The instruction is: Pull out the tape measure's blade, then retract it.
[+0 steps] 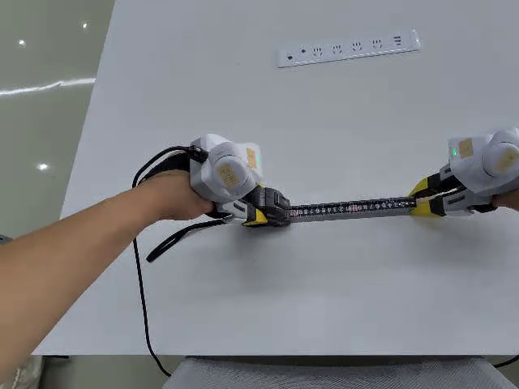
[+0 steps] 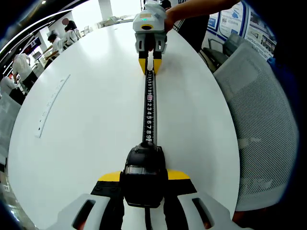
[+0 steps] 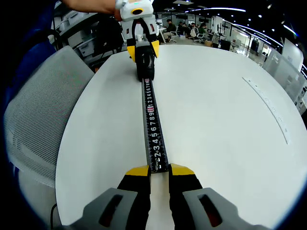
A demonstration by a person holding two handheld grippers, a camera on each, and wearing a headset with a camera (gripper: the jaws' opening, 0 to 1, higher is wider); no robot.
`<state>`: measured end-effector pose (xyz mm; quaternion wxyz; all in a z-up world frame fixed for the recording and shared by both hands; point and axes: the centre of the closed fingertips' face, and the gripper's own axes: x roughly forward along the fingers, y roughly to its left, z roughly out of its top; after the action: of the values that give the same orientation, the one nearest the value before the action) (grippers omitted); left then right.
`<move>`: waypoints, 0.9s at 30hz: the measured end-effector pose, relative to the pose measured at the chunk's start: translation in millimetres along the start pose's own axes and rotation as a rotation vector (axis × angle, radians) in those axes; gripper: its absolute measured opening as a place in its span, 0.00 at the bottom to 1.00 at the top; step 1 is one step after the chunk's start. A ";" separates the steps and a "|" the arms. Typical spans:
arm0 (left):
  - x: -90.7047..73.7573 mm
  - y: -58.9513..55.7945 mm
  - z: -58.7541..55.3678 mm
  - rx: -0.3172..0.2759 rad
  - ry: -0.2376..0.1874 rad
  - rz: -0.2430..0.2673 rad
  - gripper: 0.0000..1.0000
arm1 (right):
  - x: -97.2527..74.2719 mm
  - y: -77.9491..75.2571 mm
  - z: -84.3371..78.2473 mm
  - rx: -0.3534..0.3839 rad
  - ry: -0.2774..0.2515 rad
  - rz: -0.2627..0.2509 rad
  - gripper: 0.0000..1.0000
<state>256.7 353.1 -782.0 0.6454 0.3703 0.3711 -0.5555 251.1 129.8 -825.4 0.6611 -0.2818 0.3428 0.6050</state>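
The black tape measure case [image 1: 272, 207] sits just above the white table, clamped in my left gripper [image 1: 258, 207]; up close the tape measure case [image 2: 144, 175] sits between the yellow-tipped fingers [image 2: 111, 177]. Its dark numbered blade [image 1: 353, 207] runs out to the right in a straight line. My right gripper [image 1: 422, 199] is shut on the blade's end. In the right gripper view the blade [image 3: 153, 129] leads from my right gripper [image 3: 159, 170] to the case [image 3: 145, 61] far off. The blade [image 2: 149, 106] reaches the right gripper [image 2: 150, 64] in the left gripper view.
A white power strip [image 1: 349, 48] lies at the far side of the white table [image 1: 243, 308]. A black strap and cable [image 1: 166, 239] trail from the left hand over the table's near edge. A grey mesh chair [image 1: 340, 373] stands below the near edge.
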 end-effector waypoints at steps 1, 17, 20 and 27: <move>-0.1 -0.1 0.2 0.000 0.000 0.000 0.27 | -0.2 0.3 -0.7 0.000 0.001 0.000 0.09; -1.5 -1.7 1.8 0.005 0.001 -0.002 0.27 | -10.0 -4.8 -9.2 0.017 0.009 -0.006 0.09; -1.6 -1.8 1.9 0.004 0.001 -0.001 0.27 | -10.3 -4.7 -8.4 0.017 0.011 -0.006 0.09; -0.7 -1.6 2.0 0.005 -0.003 0.006 0.28 | -10.8 -4.3 -7.4 0.014 0.009 -0.016 0.10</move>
<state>255.2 351.4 -780.7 0.6468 0.3723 0.3677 -0.5548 254.1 116.9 -821.5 0.6663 -0.2827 0.3479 0.5960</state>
